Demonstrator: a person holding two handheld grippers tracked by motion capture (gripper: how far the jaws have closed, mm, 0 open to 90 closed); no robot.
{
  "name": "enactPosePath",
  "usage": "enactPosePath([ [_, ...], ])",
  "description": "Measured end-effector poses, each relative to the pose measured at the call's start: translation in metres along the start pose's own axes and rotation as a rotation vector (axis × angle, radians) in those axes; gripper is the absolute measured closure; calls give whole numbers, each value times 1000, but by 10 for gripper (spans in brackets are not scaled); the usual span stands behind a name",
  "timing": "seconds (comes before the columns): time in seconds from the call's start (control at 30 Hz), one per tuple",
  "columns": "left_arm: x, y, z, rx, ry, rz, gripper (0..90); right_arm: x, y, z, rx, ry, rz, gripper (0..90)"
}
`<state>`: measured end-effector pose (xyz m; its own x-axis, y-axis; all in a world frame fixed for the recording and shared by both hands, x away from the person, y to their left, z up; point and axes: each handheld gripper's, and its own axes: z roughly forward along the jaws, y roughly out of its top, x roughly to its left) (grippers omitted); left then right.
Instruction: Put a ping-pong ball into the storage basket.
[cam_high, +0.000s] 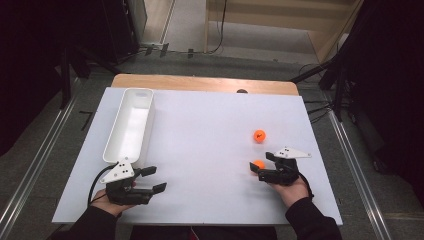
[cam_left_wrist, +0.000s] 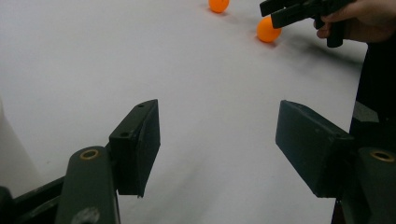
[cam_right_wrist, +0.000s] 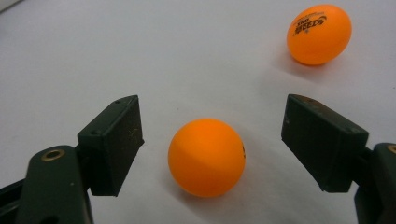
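In the right gripper view, the right hand-held gripper (cam_right_wrist: 212, 140) stands apart around the near orange ball (cam_right_wrist: 207, 157), untouched; its jaw bases are cut off below. The left hand-held gripper (cam_left_wrist: 217, 140) gapes too.

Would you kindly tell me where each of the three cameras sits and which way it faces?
High view: above the person's side, looking forward and down on the white table; forearms, both hands show.
Left gripper view: on the left gripper, looking across the table; its open jaws show, and farther off the right hand.
Right gripper view: on the right gripper, its jaws either side of the near orange ball.
All views share both balls, including the printed orange ball.
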<state>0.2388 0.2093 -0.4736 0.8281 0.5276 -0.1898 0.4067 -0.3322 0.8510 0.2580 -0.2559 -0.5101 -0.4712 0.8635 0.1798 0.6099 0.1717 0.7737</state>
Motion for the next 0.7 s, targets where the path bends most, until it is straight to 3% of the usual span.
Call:
enactPosePath([
  [0.27,0,0,0,0,-3,2,314,-1,-4,7,48,-3,-4,194],
  [0.47,0,0,0,-1,-3,2,314,2,-7,12,101,-10,-46,197],
  [0.7,0,0,0,2,-4,4,314,5,-9,14,112,-29,-85,208],
])
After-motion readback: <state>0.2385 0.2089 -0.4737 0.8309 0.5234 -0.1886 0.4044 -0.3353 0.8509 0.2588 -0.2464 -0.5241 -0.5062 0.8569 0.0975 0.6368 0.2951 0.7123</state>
